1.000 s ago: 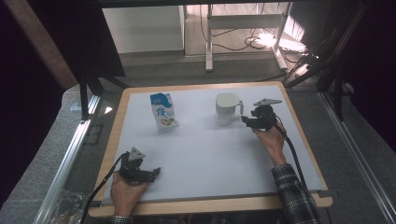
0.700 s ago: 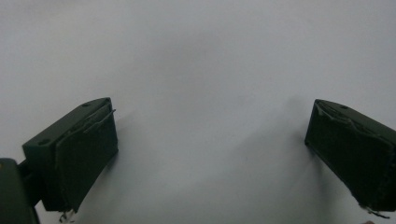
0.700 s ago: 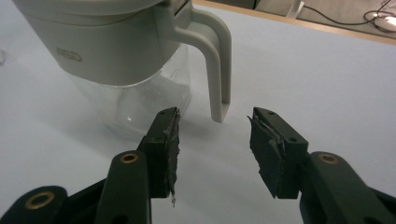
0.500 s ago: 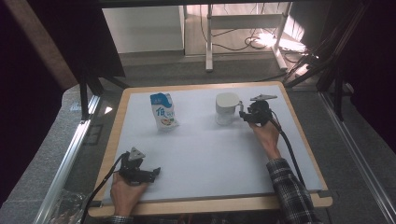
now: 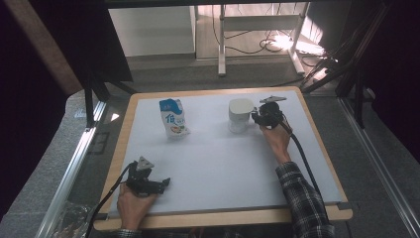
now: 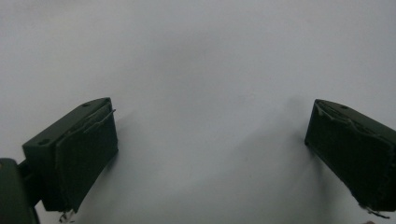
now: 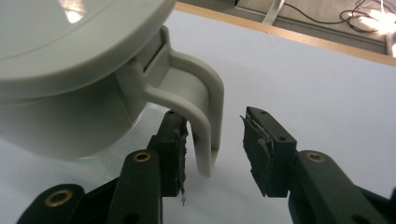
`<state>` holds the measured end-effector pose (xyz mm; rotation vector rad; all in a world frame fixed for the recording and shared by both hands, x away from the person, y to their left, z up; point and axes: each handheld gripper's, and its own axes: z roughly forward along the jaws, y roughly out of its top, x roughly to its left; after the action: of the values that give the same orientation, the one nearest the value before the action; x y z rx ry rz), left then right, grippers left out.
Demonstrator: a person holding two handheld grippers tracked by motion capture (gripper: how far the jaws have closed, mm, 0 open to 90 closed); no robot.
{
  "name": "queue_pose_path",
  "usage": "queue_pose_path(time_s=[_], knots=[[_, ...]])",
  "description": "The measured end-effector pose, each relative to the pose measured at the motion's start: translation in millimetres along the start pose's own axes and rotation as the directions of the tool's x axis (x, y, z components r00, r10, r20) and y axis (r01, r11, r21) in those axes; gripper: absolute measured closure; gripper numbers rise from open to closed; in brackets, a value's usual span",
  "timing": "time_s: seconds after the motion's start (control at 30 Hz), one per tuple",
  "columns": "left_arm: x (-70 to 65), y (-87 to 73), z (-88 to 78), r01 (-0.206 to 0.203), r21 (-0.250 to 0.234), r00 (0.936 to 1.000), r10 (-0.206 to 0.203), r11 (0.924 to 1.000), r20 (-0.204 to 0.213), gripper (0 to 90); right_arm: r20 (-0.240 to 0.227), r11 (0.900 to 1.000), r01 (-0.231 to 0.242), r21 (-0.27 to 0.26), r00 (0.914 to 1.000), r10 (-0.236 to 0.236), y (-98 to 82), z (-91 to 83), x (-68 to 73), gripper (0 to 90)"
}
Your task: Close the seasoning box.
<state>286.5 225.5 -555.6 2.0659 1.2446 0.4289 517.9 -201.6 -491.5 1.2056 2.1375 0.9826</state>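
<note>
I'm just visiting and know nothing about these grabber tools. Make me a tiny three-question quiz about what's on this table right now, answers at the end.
1. True or false: the right gripper has its jaws on either side of the white mug's handle.
2. Multiple choice: what stands to the left of the white mug in the high view? A) a milk carton B) a glass bottle C) a bowl
3. Fill in: the left gripper rests near the table's ____ edge, its jaws wide apart over bare white surface.

Key: 1 true, the handle sits between the jaws, which have not closed on it. 2 A, the blue and white milk carton. 3 near (the person's side).
</note>
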Motion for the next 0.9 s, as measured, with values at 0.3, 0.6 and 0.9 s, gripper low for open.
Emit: queue_pose_path(time_s=[0.3,0.6,0.9], knots=[[0.0,0.0,0.0,0.0,0.0,1.0,0.0,1.0,0.0,2.0,-0.02,0.998,-0.054,-0.017,0.9983,0.054,0.8,5.9,0.1,70.3],[0.0,0.0,0.0,0.0,0.0,1.0,0.0,1.0,0.0,2.0,0.025,0.996,-0.079,-0.041,0.9965,0.08,1.8,7.5,7.2,80.0],[0.0,0.0,0.0,0.0,0.0,1.0,0.0,1.0,0.0,2.0,0.002,0.994,-0.108,-0.026,0.9941,0.108,1.5,4.3,5.2,80.4]])
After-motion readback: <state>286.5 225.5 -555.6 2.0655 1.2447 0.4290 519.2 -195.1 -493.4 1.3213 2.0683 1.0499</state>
